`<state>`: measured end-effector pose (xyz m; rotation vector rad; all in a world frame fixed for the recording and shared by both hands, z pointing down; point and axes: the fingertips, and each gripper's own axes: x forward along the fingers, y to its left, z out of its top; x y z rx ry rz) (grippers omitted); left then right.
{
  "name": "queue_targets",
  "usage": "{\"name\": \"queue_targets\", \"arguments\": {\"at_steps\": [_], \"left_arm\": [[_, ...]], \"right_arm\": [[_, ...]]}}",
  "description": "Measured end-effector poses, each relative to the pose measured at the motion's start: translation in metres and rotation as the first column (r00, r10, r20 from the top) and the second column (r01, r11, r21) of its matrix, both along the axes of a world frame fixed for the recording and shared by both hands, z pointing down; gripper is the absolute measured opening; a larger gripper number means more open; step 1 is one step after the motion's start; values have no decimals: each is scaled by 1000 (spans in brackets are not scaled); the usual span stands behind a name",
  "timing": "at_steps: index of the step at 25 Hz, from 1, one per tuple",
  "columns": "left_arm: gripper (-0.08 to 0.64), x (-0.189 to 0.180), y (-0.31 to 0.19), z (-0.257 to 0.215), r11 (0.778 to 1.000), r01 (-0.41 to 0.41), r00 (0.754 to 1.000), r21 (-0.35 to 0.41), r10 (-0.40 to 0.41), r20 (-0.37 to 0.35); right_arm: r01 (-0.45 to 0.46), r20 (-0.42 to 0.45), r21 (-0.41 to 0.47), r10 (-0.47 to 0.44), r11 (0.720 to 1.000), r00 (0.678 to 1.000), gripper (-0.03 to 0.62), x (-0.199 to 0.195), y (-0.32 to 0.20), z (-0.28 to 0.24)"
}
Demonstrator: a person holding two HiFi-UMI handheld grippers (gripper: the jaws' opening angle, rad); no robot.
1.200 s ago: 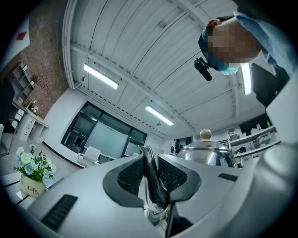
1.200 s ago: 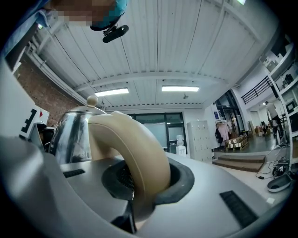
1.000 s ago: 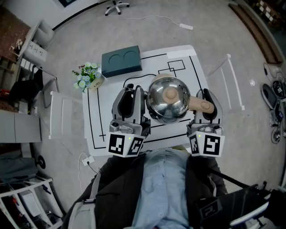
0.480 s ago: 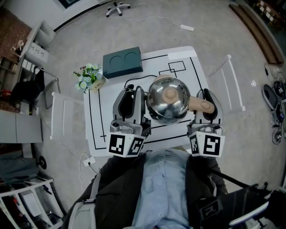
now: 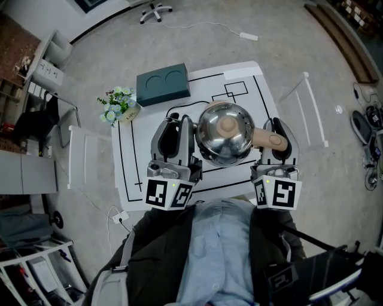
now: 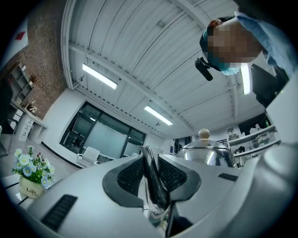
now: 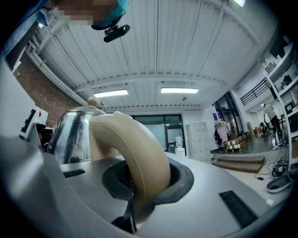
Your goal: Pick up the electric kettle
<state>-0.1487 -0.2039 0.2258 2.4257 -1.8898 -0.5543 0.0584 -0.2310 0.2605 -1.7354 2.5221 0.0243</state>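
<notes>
The steel electric kettle, with a beige lid knob, hangs between my two grippers over the white mat. In the head view my left gripper reaches in from the kettle's left. In the left gripper view its pads are shut on the thin steel spout, and the kettle body shows to the right. My right gripper is shut on the curved beige handle. In the right gripper view that handle fills the jaws, with the body at the left. The kettle's base is hidden.
A dark green box lies at the mat's far left corner, with a small pot of flowers beside it. White rails flank the mat. A chair base and a power strip lie on the floor beyond.
</notes>
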Motion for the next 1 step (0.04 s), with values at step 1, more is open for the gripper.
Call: {"name": "queue_targets", "arguments": {"at_steps": [1], "left_arm": [[98, 0, -1, 0, 1000, 0, 1000, 0, 0, 0]], "right_arm": [[0, 0, 0, 0, 1000, 1000, 52, 0, 0, 0]]}}
